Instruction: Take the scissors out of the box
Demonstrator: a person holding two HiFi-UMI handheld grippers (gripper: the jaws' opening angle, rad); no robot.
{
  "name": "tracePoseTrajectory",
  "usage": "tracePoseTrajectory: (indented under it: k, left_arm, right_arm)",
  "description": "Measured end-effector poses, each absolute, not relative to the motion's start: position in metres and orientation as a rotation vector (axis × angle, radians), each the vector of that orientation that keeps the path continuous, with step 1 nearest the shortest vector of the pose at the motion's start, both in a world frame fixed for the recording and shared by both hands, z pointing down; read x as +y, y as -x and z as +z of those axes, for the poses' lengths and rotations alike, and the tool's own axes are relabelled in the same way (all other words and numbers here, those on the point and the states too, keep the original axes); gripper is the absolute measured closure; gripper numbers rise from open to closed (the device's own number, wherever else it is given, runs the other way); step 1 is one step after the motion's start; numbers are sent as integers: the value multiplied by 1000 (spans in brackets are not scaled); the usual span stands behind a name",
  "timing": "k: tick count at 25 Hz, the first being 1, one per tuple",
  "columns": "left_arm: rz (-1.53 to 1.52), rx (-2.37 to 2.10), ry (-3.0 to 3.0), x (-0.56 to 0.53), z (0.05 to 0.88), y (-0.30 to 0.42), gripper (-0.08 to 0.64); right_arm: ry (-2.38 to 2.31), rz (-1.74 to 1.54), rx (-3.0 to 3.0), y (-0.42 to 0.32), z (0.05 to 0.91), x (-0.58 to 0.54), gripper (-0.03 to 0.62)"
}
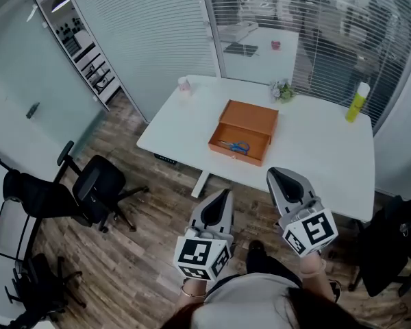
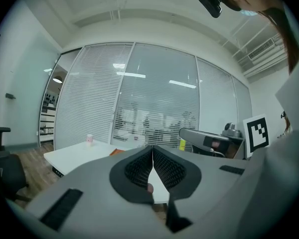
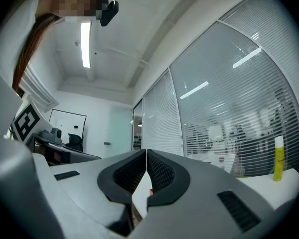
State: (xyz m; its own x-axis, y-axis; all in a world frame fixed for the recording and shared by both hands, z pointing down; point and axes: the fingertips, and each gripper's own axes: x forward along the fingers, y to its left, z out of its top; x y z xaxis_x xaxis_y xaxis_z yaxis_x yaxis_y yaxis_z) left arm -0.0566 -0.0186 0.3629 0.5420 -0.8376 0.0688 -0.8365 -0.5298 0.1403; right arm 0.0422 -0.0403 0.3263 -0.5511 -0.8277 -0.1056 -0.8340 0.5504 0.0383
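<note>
An open orange box (image 1: pixel 243 131) lies on the white table (image 1: pixel 315 156), and blue-handled scissors (image 1: pixel 235 145) rest inside it near its front wall. My left gripper (image 1: pixel 220 196) hangs over the floor short of the table's near edge, jaws shut and holding nothing. My right gripper (image 1: pixel 279 176) sits just at the table's near edge, right of the box, also shut and holding nothing. In the left gripper view the tips (image 2: pixel 152 149) meet, with the box's edge (image 2: pixel 116 152) beyond. The right gripper view shows its tips (image 3: pixel 146 153) closed together.
On the table stand a yellow bottle (image 1: pixel 357 103) at the far right, a small plant (image 1: pixel 282 91) behind the box and a pink cup (image 1: pixel 184 84) at the far left corner. Black office chairs (image 1: pixel 89 190) stand on the wood floor to the left. Glass walls with blinds lie beyond.
</note>
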Motion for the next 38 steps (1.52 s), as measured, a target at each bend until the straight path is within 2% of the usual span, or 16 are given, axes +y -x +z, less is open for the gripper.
tracePoseTrajectory:
  k: [14, 38]
  left_arm:
    - [-4, -1505, -2559, -90, 370, 33, 540]
    - [13, -1540, -2504, -151, 382, 36, 540]
  right_arm:
    - [1355, 82, 2864, -55, 352, -117, 563]
    - [1350, -4, 3001, -43, 399, -190, 561]
